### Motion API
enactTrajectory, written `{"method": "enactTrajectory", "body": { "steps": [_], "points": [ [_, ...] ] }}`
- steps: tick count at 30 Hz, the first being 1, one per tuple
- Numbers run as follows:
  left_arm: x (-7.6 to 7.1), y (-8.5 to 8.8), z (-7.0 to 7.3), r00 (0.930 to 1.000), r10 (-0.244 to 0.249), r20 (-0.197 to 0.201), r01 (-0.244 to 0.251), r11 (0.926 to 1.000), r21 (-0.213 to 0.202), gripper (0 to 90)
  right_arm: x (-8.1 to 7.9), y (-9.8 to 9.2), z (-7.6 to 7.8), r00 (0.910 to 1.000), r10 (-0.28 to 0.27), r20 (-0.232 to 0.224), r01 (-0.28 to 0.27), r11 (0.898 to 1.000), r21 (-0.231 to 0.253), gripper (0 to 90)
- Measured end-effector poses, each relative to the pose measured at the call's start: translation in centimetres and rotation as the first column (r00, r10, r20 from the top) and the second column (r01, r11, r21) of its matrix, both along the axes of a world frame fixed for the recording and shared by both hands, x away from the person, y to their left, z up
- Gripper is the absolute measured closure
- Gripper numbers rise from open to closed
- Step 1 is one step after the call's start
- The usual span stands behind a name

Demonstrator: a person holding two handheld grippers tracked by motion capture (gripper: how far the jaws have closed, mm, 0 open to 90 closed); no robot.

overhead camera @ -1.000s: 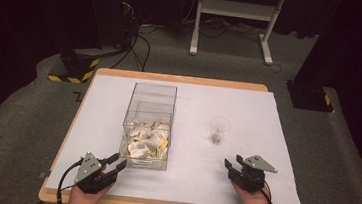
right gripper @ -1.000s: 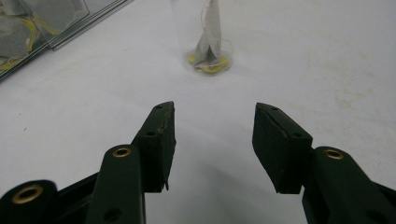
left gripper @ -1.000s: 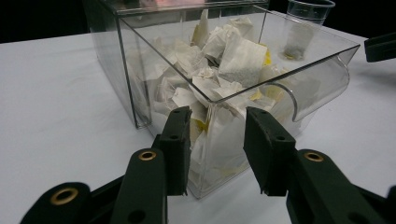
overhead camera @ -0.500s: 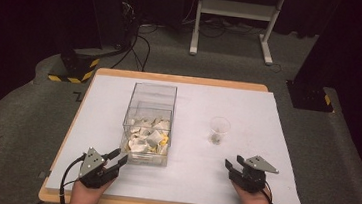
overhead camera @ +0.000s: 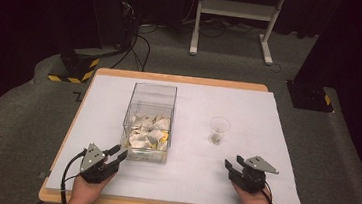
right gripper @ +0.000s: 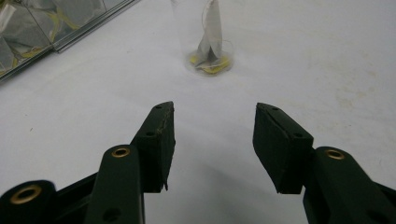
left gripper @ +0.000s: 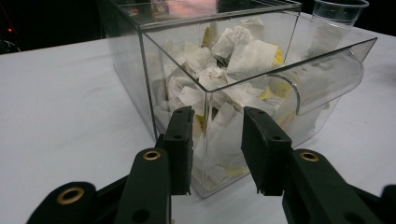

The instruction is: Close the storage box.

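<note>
Both grippers' fingers spread, empty. Box (left gripper: pixel 224 93) full of packets just ahead of left gripper (left gripper: pixel 217 140); cup (right gripper: pixel 208 35) ahead of right gripper (right gripper: pixel 212 140) holds one packet; most left.

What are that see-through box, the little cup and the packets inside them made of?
The box looks like clear rigid plastic, perhaps acrylic: flat glossy walls with sharp, bright edges. The cup seems thin clear plastic, faintly cloudy. The packets look like crinkled white paper or film with yellow print; which one is unclear.
</note>
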State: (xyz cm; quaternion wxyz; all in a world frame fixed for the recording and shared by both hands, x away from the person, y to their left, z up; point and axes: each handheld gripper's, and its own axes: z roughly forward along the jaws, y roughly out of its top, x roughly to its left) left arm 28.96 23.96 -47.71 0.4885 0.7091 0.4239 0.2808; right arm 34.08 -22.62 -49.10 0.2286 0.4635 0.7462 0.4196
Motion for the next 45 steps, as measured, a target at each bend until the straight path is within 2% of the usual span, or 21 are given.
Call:
{"method": "enactTrajectory", "body": {
  "steps": [6,16,20,23,27,33,45],
  "points": [
    [0.8,0.2,0.1,0.9999,0.013,0.0,-0.013,0.9999,0.002,68.0,0.0,0.1,0.0,1.0,0.0,-0.001,0.0,1.0,0.002,48.6],
    [1.9,0.0,0.2,0.9997,0.023,-0.003,-0.023,0.9997,-0.001,66.7,0.0,0.0,0.0,1.0,-0.002,-0.002,0.002,1.0,0.007,48.5],
    [2.4,0.0,0.2,0.999,0.044,-0.014,-0.044,0.9989,-0.016,51.7,0.1,0.1,0.0,1.0,0.003,0.0,-0.003,1.0,0.004,48.4],
    [2.8,0.1,0.1,0.9977,0.056,-0.039,-0.057,0.998,-0.026,45.3,0.1,0.1,-0.1,1.0,0.001,-0.004,-0.001,1.0,0.007,48.4],
    [3.1,-0.1,0.1,0.9974,0.063,-0.036,-0.063,0.9979,-0.012,37.0,0.1,0.1,-0.1,1.0,0.001,-0.005,-0.001,1.0,0.008,48.4],
    [3.7,-0.1,0.1,0.9957,0.084,-0.038,-0.085,0.9963,-0.013,31.3,0.1,0.1,-0.1,1.0,0.002,-0.005,-0.002,1.0,0.009,48.3],
    [4.9,-0.2,0.2,0.9927,0.114,-0.04,-0.114,0.9934,-0.004,29.9,0.1,0.1,-0.1,1.0,0.003,-0.002,-0.003,1.0,0.009,47.9]
  ]
}}
